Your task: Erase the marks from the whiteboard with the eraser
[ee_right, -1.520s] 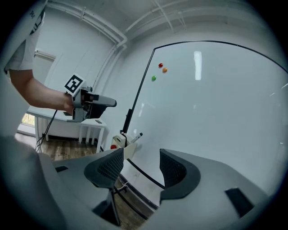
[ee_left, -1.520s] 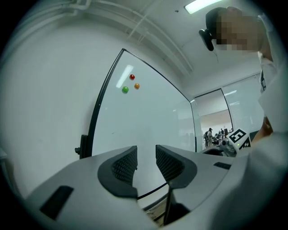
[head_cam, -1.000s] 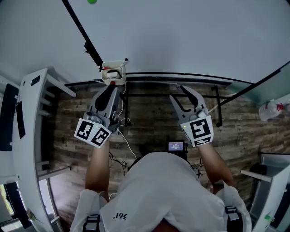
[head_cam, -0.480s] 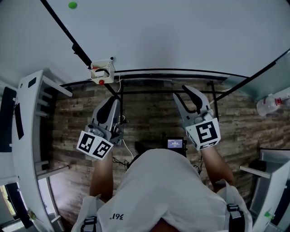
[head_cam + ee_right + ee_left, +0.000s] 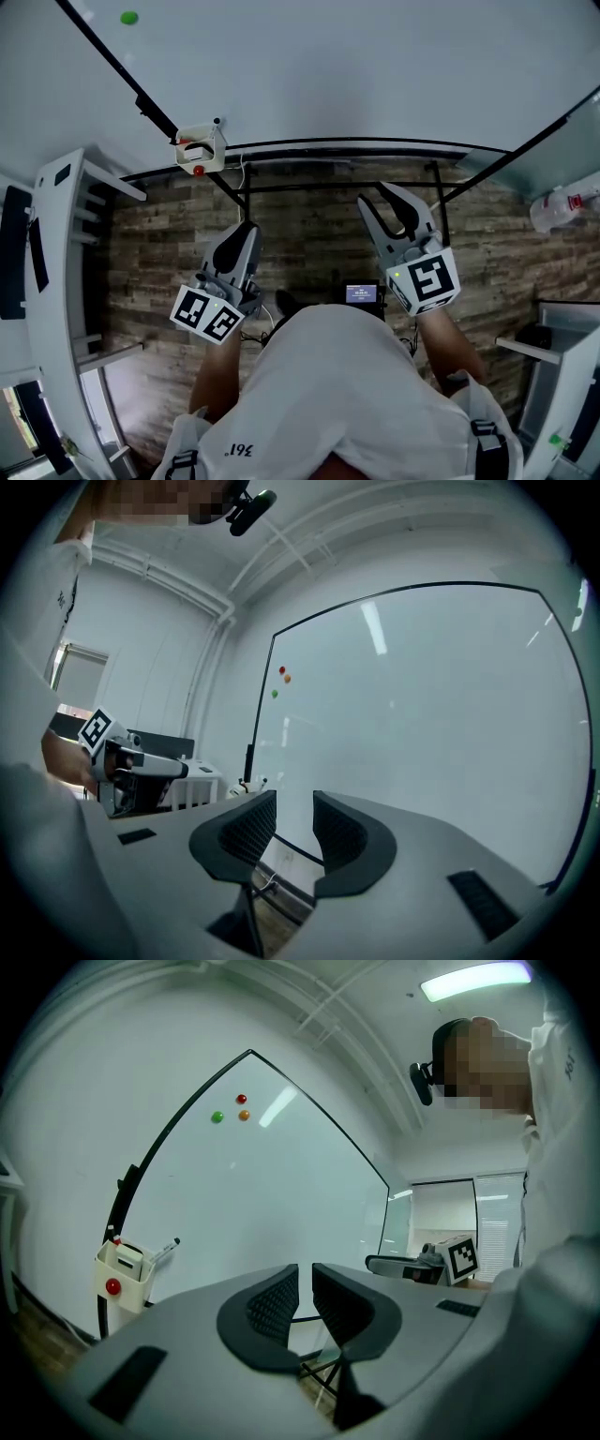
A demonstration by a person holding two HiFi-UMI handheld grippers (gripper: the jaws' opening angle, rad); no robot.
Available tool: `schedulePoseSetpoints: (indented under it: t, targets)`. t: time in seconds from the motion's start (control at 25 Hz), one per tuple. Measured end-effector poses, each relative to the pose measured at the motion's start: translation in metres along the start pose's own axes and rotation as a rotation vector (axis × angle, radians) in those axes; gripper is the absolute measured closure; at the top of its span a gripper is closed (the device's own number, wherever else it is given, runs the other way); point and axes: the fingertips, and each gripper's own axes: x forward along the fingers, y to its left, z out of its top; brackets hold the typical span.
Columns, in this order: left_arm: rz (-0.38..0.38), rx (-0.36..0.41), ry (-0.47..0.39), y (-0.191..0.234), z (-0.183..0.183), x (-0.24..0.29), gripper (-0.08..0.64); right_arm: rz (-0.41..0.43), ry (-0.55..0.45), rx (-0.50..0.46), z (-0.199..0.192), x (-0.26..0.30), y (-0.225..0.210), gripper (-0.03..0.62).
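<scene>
Left gripper view, red magnet (image 5: 241, 1099) on whiteboard (image 5: 281, 1194), head view, green magnet (image 5: 128, 17)

The whiteboard (image 5: 328, 66) stands ahead of both pairs of jaws. The left gripper (image 5: 245, 231) and right gripper (image 5: 379, 199) are side by side, apart, above the floor (image 5: 309, 244). The right one's jaws have just been closing, with nothing between them. Ahead and left of the left jaws, a holder (image 5: 122, 1274) hangs at the board's lower corner, with a marker (image 5: 165, 1248) sticking out of it. Three magnets (image 5: 241, 1099) sit on the board, above and left of those jaws. A bottle (image 5: 562, 208) is well off to the right of the right jaws. A rack (image 5: 56, 234) stands well off to the left of the left jaws.
</scene>
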Motion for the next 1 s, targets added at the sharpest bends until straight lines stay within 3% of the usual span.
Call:
schedulePoseSetpoints:
  t: [0.2,0.52,0.68,1.0]
  targets:
    - [-0.020,-0.014,0.037,-0.013,-0.014,0.004,0.508,-0.016,0.018,0.042,-0.014,-0.009,-0.009,0.470]
    - [-0.045,-0.035,0.084,-0.026,-0.029,0.011,0.508,-0.027,0.038,0.120,-0.031,-0.018,-0.018,0.566]
    - [-0.053,-0.044,0.104,-0.032,-0.036,0.012,0.508,-0.037,0.057,0.162,-0.040,-0.021,-0.023,0.568]
    - [-0.056,-0.048,0.118,-0.035,-0.040,0.012,0.508,-0.038,0.070,0.156,-0.045,-0.022,-0.022,0.568]
